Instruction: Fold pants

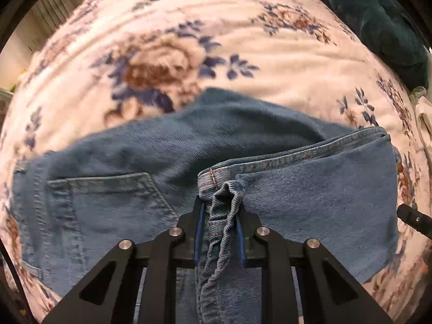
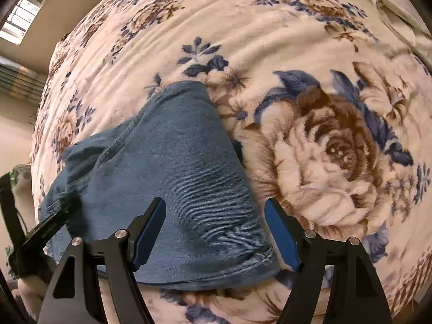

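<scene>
Blue denim pants (image 1: pixel 135 148) lie partly folded on a floral blanket (image 1: pixel 189 27); a back pocket shows at the left and a folded leg at the right. My left gripper (image 1: pixel 220 202) points down, shut on a bunched fold of the denim at the hem edge. In the right wrist view the folded leg (image 2: pixel 175 162) runs away from me, with its hem at the near end. My right gripper (image 2: pixel 216 205) hangs open over that hem, its blue pads apart on either side and nothing pinched between them. The left gripper's black finger (image 2: pixel 54 221) shows at the left.
The blanket (image 2: pixel 324 135) covers a bed on all sides of the pants. A dark teal cloth (image 1: pixel 378 21) lies at the far right, and a white garment (image 2: pixel 399 8) at the top right corner. A wall with a window (image 2: pixel 24 13) stands beyond the bed's left edge.
</scene>
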A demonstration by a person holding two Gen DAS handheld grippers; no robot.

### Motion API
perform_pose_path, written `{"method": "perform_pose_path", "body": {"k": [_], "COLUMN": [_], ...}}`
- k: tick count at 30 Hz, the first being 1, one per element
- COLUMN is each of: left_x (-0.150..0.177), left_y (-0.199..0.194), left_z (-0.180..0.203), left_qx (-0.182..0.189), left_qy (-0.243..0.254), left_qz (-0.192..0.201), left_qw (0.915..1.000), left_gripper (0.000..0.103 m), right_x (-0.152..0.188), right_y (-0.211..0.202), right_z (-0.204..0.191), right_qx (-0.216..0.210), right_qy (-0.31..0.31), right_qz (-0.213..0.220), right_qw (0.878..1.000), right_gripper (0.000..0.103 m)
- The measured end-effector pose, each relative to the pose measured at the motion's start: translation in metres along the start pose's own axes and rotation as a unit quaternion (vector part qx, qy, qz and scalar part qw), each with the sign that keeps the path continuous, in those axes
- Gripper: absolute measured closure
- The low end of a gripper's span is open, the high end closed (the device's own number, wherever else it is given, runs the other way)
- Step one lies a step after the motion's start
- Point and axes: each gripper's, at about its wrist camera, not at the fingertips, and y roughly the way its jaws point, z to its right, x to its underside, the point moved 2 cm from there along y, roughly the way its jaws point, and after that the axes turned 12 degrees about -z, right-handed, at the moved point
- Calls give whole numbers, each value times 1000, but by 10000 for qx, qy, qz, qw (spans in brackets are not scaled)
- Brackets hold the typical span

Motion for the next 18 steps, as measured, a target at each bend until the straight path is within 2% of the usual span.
{"method": "perform_pose_path", "body": {"k": [3,6,8,10,12,15,16,18], "left_x": [-12,-25,-28,-29,-19,5,13,25], "left_y": [-8,0,12,9,-11,-38,-38,-22], "left_z": [-11,-26,-33,-44,-55,-61,-56,-42], "left_qx": [-220,-172,-108,1,131,123,149,-70], "left_qy": [-73,-207,-197,-412,-675,-905,-823,-448], "left_qz": [185,38,-221,-325,-174,174,169,-96], "left_qw": [9996,9996,9995,9986,9975,9957,9963,9989], "left_gripper": [86,85,73,67,67,53,46,46], "right_x": [2,2,2,1,2,9,13,24], "right_y": [1,5,7,10,13,25,33,47], "right_z": [-1,-9,-11,-13,-14,-18,-18,-13], "right_qx": [-6,-14,16,49,5,149,327,534], "right_qy": [3,-54,-110,-156,-178,-404,-490,-545], "right_qz": [-55,-105,-153,-243,-328,-585,-756,-1096], "right_qw": [10000,9999,9998,9996,9993,9974,9954,9911], "right_gripper": [25,25,25,25,25,25,25,25]}}
